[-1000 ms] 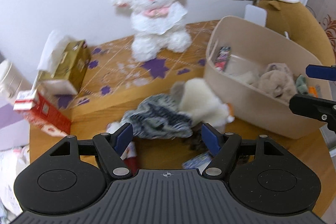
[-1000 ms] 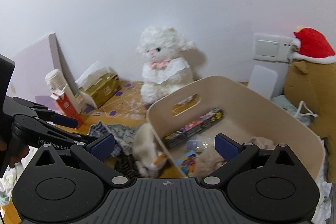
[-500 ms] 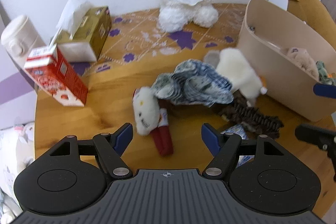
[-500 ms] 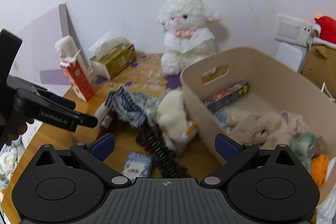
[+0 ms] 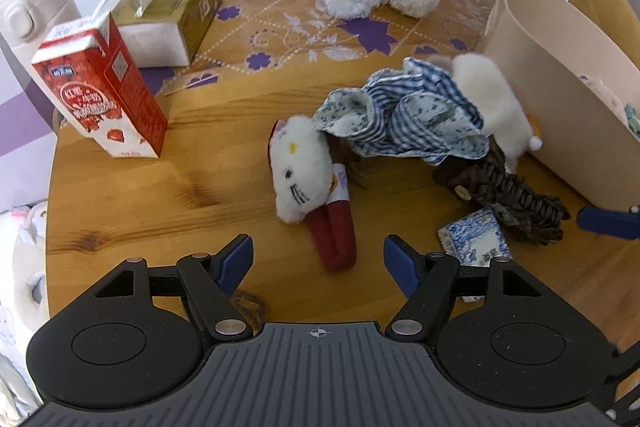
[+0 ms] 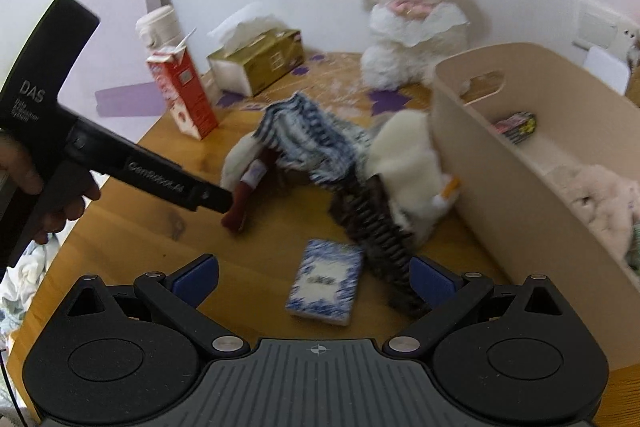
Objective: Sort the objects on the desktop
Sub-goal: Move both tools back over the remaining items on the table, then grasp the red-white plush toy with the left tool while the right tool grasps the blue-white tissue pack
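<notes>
Both grippers' fingers [image 5: 236, 261] spread, empty, over striped cloth [image 5: 404, 115] draping toys.

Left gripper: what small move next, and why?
Probably ease the left gripper down and forward over the white cat plush. Its jaws stand open and empty, the plush lies loose on the table just ahead, and the beige bin waits nearby.

Cloth [image 5: 404, 115] atop toy pile; bin [image 5: 560, 99] right; carton [image 5: 100, 91] left.
</notes>
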Tool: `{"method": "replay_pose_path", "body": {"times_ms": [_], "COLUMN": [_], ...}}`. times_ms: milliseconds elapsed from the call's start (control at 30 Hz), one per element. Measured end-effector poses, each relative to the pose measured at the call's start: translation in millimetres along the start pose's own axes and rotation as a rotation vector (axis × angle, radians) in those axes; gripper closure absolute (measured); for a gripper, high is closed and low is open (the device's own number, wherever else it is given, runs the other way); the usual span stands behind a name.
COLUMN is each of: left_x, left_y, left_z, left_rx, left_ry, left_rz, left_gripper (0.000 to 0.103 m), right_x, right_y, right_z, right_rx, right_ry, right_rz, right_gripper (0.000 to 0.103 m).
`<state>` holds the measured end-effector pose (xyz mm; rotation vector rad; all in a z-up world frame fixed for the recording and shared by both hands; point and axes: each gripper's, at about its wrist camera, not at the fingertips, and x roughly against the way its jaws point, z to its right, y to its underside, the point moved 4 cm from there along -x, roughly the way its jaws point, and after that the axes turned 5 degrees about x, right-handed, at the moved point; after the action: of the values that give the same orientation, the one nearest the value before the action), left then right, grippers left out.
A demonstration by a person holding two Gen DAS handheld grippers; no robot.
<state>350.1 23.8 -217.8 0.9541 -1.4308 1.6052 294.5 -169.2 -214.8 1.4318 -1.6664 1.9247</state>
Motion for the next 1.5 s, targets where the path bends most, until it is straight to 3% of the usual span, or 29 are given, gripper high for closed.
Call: {"method": "replay_pose_path", "body": {"times_ms": [167, 567, 867, 933, 1000, 1133, 1200, 1500], "left_x": [-8, -30, -42, -44, -47, -47, -46, -36], "left_y": [0, -2, -5, -6, -6, -6, -5, 6], "left_z": [-6, -7, -4, -3, -1, 0, -2, -4], "left_rx": [0.033, 0.069, 0.049, 0.043, 0.037, 0.02, 0.018, -0.037], "left_ry": [0.0, 0.013, 0.01, 0.016, 0.029, 0.018, 0.018, -0.004], "left_rz": [0.003, 0.004, 0.022, 0.025, 0.02, 0.029, 0.026, 0.044], "left_gripper": [0.03, 0.03, 0.032, 0.042, 0.052, 0.069, 0.084, 0.09], "right_x": [-19, -59, -71, -71, -71, -70, -70, -62], "right_y": [5, 12, 13, 13, 12, 12, 12, 10], "right_z": [-7, -3, -3, -2, -1, 1, 0, -1], "right_rx": [-0.015, -0.011, -0.007, -0.003, 0.001, 0.008, 0.017, 0.037], "right_ry": [-0.025, 0.013, 0.026, 0.033, 0.04, 0.034, 0.034, 0.015], "right_rz": [-0.053, -0.145, -0.165, -0.161, -0.159, -0.162, -0.164, -0.143], "right_gripper": [0.008, 0.019, 0.039, 0.043, 0.059, 0.06, 0.061, 0.061]}}
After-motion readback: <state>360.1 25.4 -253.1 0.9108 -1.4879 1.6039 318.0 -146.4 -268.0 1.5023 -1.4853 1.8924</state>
